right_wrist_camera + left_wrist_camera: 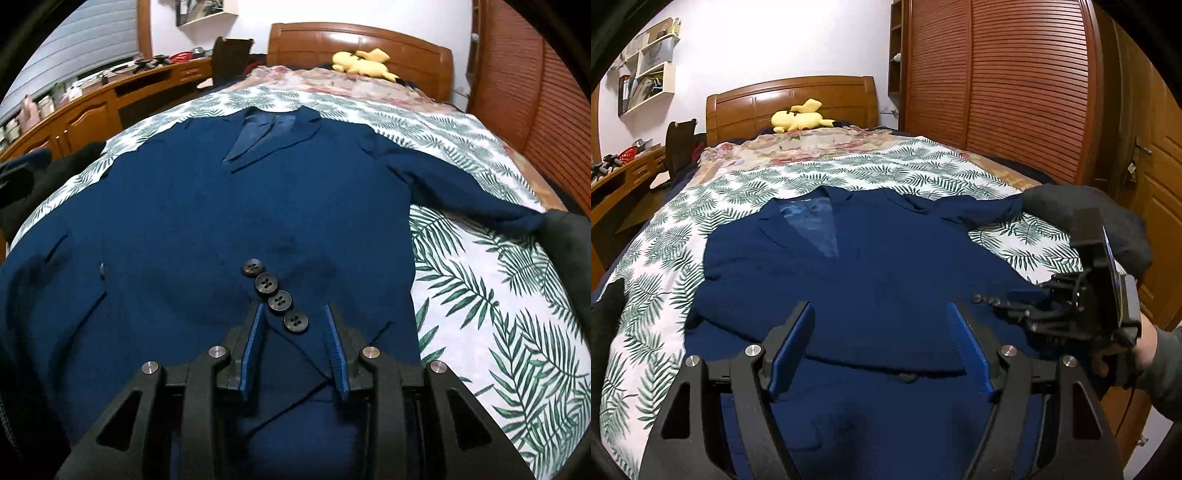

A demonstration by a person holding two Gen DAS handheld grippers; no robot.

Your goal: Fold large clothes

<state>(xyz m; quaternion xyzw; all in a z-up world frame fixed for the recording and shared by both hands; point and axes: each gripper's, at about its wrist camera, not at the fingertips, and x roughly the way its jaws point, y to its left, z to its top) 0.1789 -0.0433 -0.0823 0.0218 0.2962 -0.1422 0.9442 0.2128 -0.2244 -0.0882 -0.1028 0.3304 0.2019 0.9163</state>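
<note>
1. So, jaws first: the left gripper (881, 343) has its blue-padded fingers spread wide, nothing between them, hanging just over the lower front of the navy blue suit jacket (857, 273).
2. The right gripper (295, 343) has its fingers parted too, narrower than the left's, straddling the cloth beside the row of four dark cuff buttons (275, 295). It doesn't look clamped; whether the pads touch the fabric is hard to tell.
3. Those buttons sit on what looks like one sleeve already laid across the jacket's front. The other sleeve (461, 184) is stretched out sideways, its cuff reaching a dark grey bundle of cloth (569, 236) at the bed's edge.
4. The jacket lies face up, collar toward the wooden headboard (792, 101), on a white bedsheet with green fern leaves (491, 295).
5. Judging from that, the step in hand is probably squaring up the folded sleeve or hem before the next fold. To do it well, the person should pinch through both layers near the cuff, keep the two grippers level, and move them together so the thick cloth doesn't skew.
6. The stretched sleeve looks like the next thing to bring in.
7. A yellow plush toy (799, 116) up by the headboard is well out of the way.
</note>
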